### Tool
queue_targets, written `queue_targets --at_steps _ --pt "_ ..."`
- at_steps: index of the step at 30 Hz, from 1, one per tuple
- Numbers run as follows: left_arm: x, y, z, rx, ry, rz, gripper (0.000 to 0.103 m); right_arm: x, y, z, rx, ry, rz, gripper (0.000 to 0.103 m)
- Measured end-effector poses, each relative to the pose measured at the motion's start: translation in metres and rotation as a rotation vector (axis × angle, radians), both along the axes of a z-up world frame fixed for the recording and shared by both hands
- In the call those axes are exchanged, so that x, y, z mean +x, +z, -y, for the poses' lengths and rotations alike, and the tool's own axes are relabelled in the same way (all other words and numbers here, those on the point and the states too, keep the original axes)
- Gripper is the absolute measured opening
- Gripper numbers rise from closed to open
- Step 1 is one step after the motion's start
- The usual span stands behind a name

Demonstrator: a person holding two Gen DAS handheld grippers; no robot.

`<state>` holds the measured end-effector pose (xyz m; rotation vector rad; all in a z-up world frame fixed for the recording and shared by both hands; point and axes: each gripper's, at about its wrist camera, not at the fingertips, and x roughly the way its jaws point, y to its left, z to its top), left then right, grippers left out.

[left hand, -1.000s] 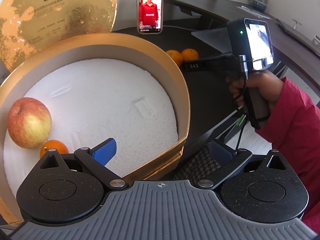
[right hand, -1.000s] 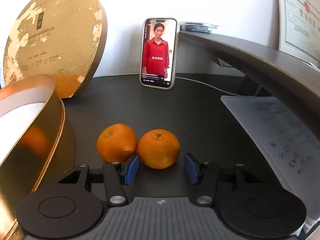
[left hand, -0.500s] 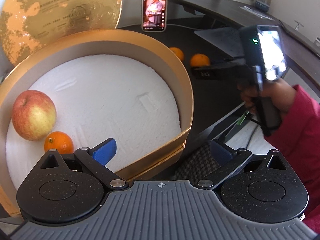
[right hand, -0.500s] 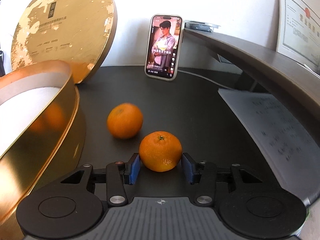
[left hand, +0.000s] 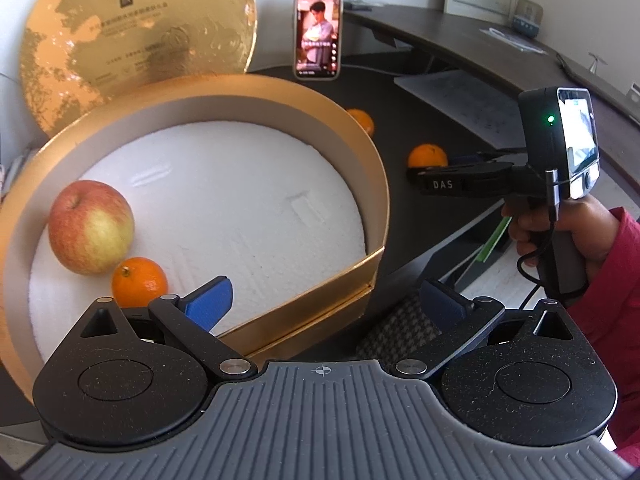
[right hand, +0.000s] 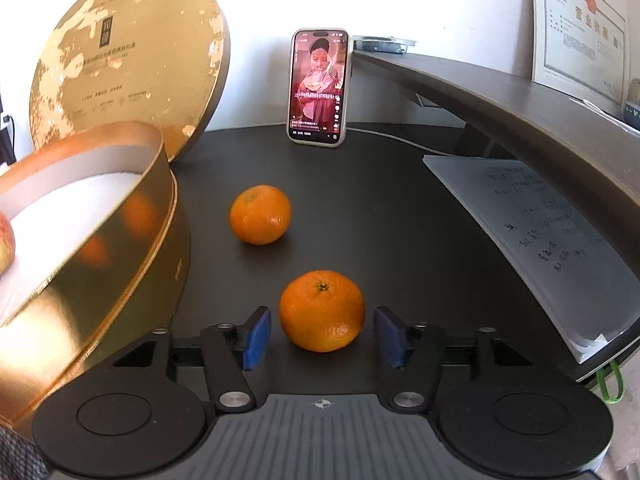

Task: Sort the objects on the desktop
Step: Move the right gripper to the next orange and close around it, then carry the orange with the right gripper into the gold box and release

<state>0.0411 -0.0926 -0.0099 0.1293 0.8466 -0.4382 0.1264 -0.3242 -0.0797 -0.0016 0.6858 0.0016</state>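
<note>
Right wrist: black desk (right hand: pixel 400 240), white wall (right hand: pixel 400 8).

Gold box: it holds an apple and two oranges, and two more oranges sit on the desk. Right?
Not quite. The left wrist view shows the gold box holding an apple and one orange. Two oranges do sit on the desk.

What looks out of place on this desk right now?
Two oranges are loose on the dark desk: one between the right gripper's open pads, which have just been opening, another beyond it. The gold box holds only an apple and an orange.
</note>
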Motion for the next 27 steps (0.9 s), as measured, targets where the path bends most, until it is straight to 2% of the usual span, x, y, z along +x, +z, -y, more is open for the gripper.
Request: queue_targets --at_steps 4,6,12,20,27 --pt "0.000 0.003 -0.002 -0.003 0.009 0.012 0.102 0.004 -0.002 -0.001 0.002 -0.014 -0.006 0.056" --pt "0.000 0.004 -0.003 -0.006 0.009 0.014 0.102 0.007 -0.003 -0.002 -0.002 -0.019 -0.010 0.047" --pt "-0.005 0.009 -0.007 -0.017 0.011 0.030 0.102 0.002 0.004 -0.007 -0.020 -0.047 -0.001 0.046" --pt "-0.015 0.016 -0.032 -0.059 0.050 0.063 0.102 -0.023 0.043 -0.032 -0.050 -0.019 0.094 0.046" --pt "-0.029 0.025 -0.067 -0.100 0.105 0.108 0.102 -0.043 0.077 -0.079 -0.065 0.081 0.179 0.046"
